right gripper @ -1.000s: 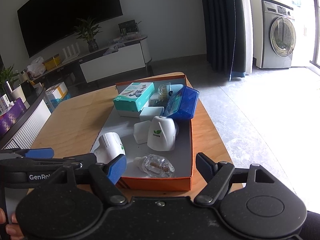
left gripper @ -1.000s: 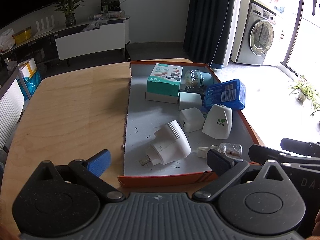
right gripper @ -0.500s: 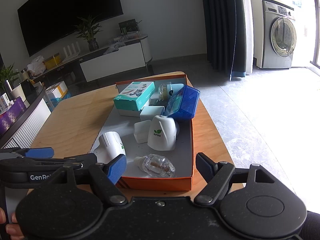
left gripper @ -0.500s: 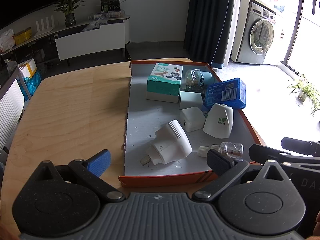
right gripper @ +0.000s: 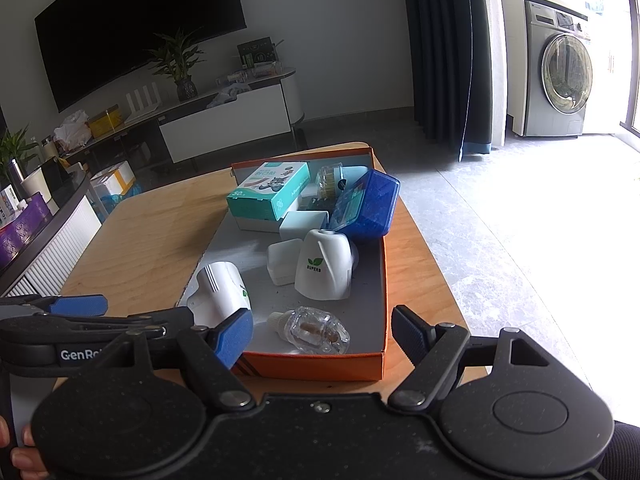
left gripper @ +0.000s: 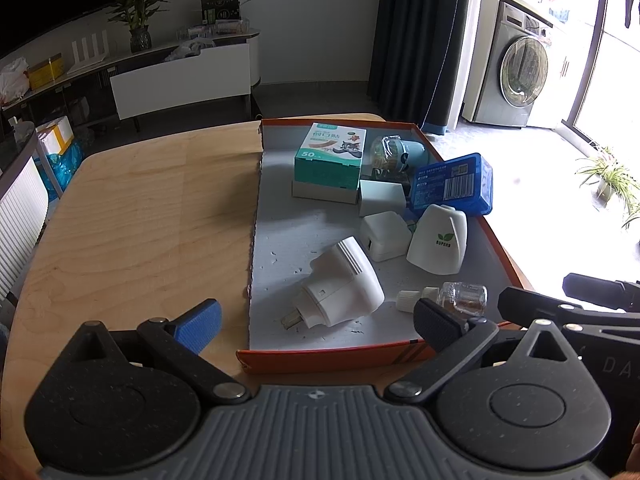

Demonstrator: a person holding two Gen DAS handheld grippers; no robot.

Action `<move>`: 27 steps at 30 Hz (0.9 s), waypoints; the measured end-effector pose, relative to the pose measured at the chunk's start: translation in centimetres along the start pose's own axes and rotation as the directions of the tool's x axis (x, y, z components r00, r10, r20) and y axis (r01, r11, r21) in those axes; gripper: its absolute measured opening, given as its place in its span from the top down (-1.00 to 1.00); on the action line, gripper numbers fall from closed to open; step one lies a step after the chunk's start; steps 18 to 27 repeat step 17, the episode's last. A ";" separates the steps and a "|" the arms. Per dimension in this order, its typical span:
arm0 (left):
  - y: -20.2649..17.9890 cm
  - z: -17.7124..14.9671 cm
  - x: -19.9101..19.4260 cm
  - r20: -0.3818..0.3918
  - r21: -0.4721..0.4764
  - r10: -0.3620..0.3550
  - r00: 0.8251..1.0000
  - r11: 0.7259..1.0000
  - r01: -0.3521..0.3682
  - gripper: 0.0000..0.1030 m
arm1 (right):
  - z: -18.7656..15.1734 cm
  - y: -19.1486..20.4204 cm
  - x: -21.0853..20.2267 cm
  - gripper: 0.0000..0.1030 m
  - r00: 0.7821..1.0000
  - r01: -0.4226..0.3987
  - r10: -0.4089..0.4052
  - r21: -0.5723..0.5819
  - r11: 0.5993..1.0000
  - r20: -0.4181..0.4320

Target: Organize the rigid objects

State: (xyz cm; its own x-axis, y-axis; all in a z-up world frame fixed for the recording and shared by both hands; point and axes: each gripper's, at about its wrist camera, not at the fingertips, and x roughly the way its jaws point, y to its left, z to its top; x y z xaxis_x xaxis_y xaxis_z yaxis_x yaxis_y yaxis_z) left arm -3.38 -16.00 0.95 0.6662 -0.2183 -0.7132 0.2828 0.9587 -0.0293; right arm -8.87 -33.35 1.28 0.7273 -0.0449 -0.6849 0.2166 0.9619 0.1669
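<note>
1. Left gripper and right gripper both gape wide, holding nothing.
2. Every item lies inside the orange box; the clear bottle at 6 o'clock.
3. Sorted or awaiting sorting: unclear.

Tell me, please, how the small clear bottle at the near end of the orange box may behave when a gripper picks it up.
The clear bottle lies on its side, and its rounded body will probably roll if nudged. Its glossy surface looks hard and may slip between the pads. It seems small and nearly empty, so likely light.
</note>
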 end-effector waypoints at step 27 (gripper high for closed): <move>0.1 -0.3 0.0 0.000 -0.011 -0.004 1.000 1.000 0.004 -1.00 | -0.1 0.0 0.1 -0.75 1.000 0.000 0.000 -0.003 1.000 0.001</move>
